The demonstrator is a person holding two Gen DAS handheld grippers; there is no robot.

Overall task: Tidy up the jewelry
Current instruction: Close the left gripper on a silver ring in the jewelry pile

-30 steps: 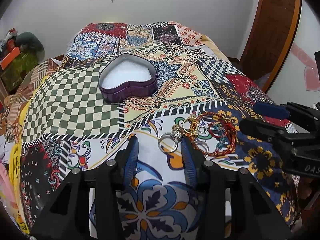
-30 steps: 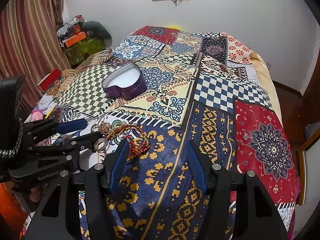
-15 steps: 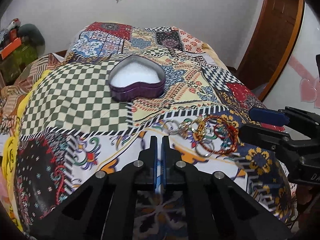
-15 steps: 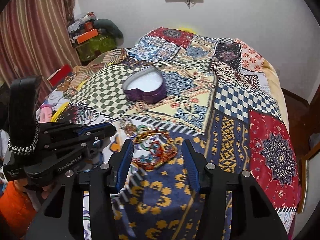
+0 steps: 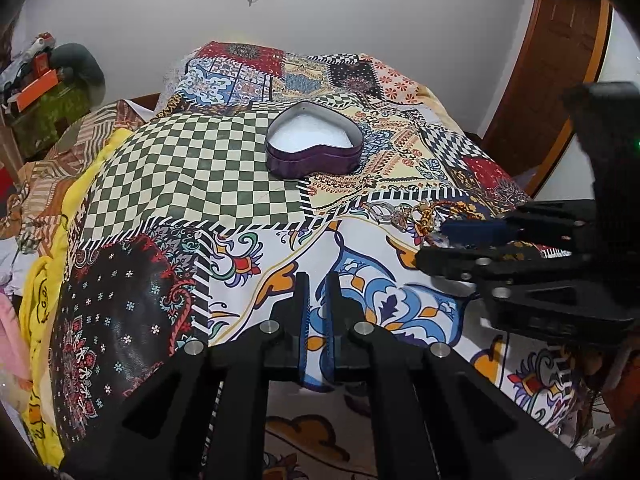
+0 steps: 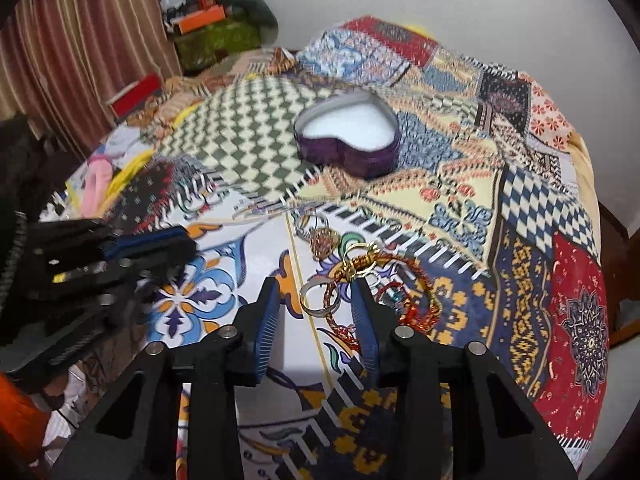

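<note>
A purple heart-shaped tin with a white lining stands open on the patchwork bedspread; it also shows in the right wrist view. A pile of jewelry lies nearer: a silver ring, gold rings and red-gold bangles. My right gripper is open and low, its fingers on either side of the silver ring. In the left wrist view the right gripper covers part of the jewelry. My left gripper is shut and empty, left of the pile.
The bedspread covers a bed that drops off at the left and right. Boxes and clutter stand by a curtain at the far left. A wooden door is at the right.
My left gripper shut a second ago and has drawn back to the left. My right gripper has moved left and down onto the jewelry pile, around the silver ring.
</note>
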